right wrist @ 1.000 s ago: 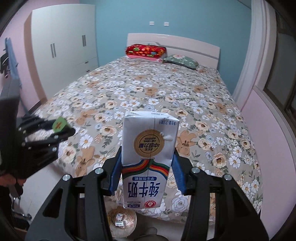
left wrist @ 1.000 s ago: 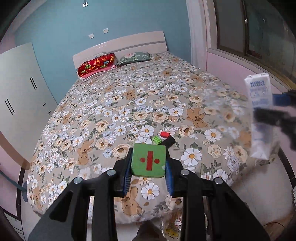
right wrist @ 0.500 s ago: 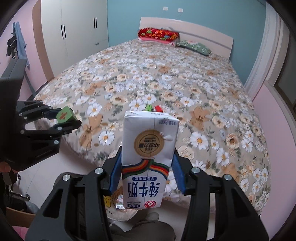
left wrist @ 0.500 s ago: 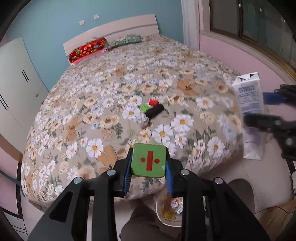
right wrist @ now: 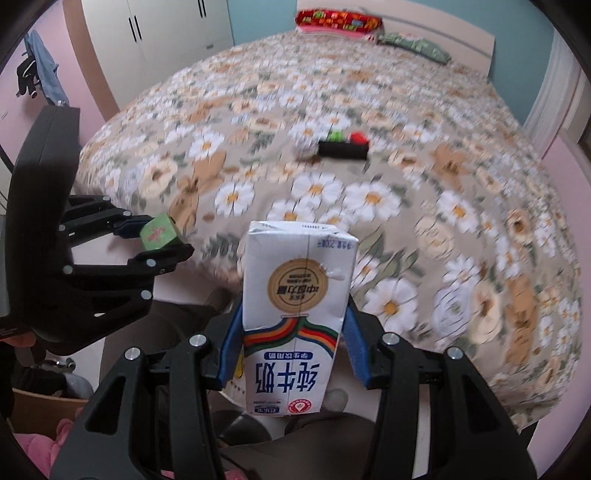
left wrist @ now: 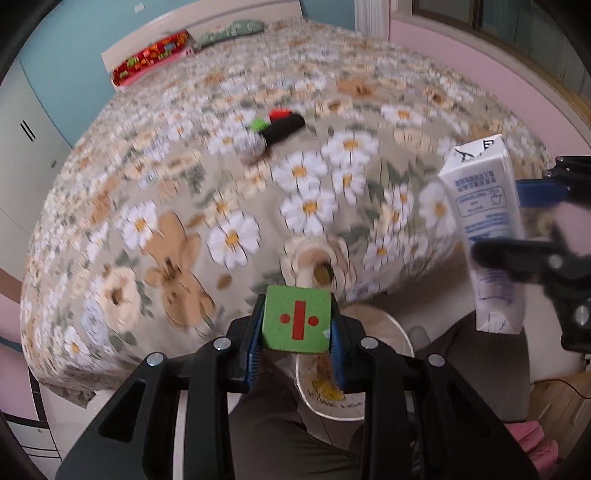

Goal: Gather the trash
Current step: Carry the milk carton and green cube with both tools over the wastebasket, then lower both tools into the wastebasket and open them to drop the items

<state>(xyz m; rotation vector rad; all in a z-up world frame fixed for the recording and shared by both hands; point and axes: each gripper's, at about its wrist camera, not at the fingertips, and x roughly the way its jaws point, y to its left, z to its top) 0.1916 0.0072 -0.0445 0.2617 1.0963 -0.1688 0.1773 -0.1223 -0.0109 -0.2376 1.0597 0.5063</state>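
My left gripper (left wrist: 296, 332) is shut on a green cube (left wrist: 296, 322) with red marks; both also show in the right wrist view, the gripper (right wrist: 155, 240) with the cube (right wrist: 158, 234). My right gripper (right wrist: 293, 350) is shut on a white milk carton (right wrist: 295, 317), held upside down; the carton also shows in the left wrist view (left wrist: 484, 229). A round bin (left wrist: 376, 373) with a pale liner stands on the floor below the bed's foot, under the left gripper. On the bed lie a black bar (left wrist: 284, 127), a green piece (left wrist: 258, 123), a red piece (left wrist: 279, 112) and a crumpled wad (left wrist: 249, 146).
The flowered bedspread (left wrist: 221, 206) fills the view ahead; its foot edge hangs close in front of both grippers. The person's dark trousers (left wrist: 288, 424) are below. White wardrobes (right wrist: 162, 29) stand left, a pink wall (left wrist: 480, 74) right. A cardboard box (right wrist: 40, 410) sits low left.
Both grippers have tilted downward and drawn back toward the bed's foot, keeping their loads. The bin has come into fuller view under the left gripper.
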